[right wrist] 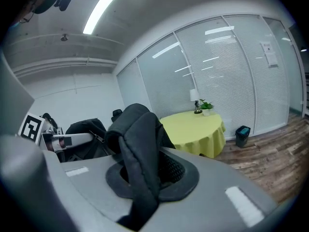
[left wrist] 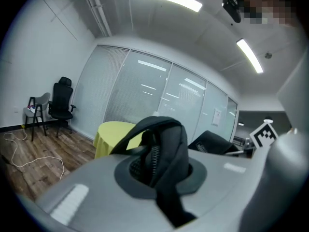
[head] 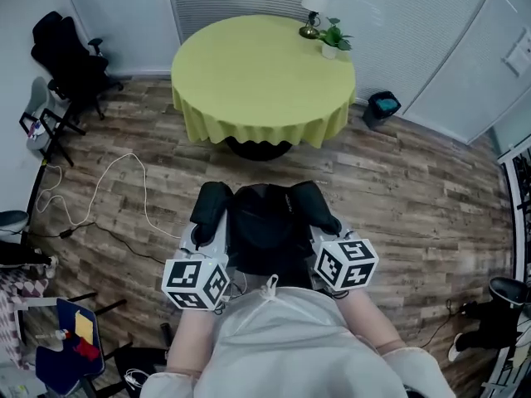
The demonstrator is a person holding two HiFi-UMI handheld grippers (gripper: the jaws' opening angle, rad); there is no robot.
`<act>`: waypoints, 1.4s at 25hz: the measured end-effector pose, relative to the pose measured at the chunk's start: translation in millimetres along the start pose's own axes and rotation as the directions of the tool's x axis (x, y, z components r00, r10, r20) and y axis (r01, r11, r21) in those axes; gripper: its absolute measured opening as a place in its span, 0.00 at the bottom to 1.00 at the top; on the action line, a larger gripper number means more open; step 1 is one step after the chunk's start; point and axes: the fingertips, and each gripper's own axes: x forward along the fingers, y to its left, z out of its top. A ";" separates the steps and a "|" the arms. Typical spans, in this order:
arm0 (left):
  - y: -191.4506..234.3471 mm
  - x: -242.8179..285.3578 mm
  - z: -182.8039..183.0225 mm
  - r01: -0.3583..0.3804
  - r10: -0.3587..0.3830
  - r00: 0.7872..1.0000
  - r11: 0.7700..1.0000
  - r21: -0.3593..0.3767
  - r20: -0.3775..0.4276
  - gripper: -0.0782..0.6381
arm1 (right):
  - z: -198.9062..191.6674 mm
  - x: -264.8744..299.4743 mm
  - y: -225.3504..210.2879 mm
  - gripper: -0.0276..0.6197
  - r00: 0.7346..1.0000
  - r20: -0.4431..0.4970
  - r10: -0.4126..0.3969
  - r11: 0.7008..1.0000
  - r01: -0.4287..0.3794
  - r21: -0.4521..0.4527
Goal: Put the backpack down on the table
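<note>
A black backpack (head: 267,226) hangs in front of me, above the wood floor, held by its two padded shoulder straps. My left gripper (head: 207,229) is shut on the left strap (left wrist: 166,144), which loops up out of the jaws in the left gripper view. Across from it, my right gripper (head: 325,226) is shut on the right strap (right wrist: 137,139). The round table (head: 261,65) with a yellow-green cloth stands ahead, a short way beyond the pack. It also shows behind the straps in both gripper views, table (left wrist: 113,132) and table (right wrist: 193,127).
A lamp (head: 314,2) and a small potted plant (head: 333,38) stand at the table's far right edge. A black office chair (head: 70,60) is at the left wall. A bin (head: 382,106) sits right of the table. A white cable (head: 108,189) lies on the floor at left.
</note>
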 end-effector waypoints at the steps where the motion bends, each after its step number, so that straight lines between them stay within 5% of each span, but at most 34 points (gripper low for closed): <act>1: 0.5 10.9 4.0 -0.014 0.014 1.000 1.000 -0.001 0.003 0.15 | 7.2 10.7 -7.1 0.09 1.000 -0.004 0.019 1.000 -0.019 -0.003; 7: -6.0 86.0 37.4 -0.100 0.100 0.994 0.995 -0.013 0.049 0.15 | 65.7 73.8 -56.6 0.09 0.992 -0.002 0.123 0.991 -0.123 -0.046; 17: -40.0 235.5 64.1 -0.144 0.153 0.984 0.984 -0.109 0.085 0.15 | 146.6 160.2 -173.7 0.09 0.979 -0.028 0.202 0.973 -0.204 -0.110; 25: -54.4 321.0 93.4 -0.112 0.118 0.991 0.990 -0.088 0.070 0.15 | 192.7 202.6 -240.0 0.09 0.984 0.008 0.179 0.983 -0.178 -0.052; 35: -19.2 438.9 122.0 -0.020 0.022 0.999 0.998 -0.064 0.036 0.15 | 235.6 280.4 -279.6 0.09 0.998 0.026 0.061 0.998 -0.061 -0.027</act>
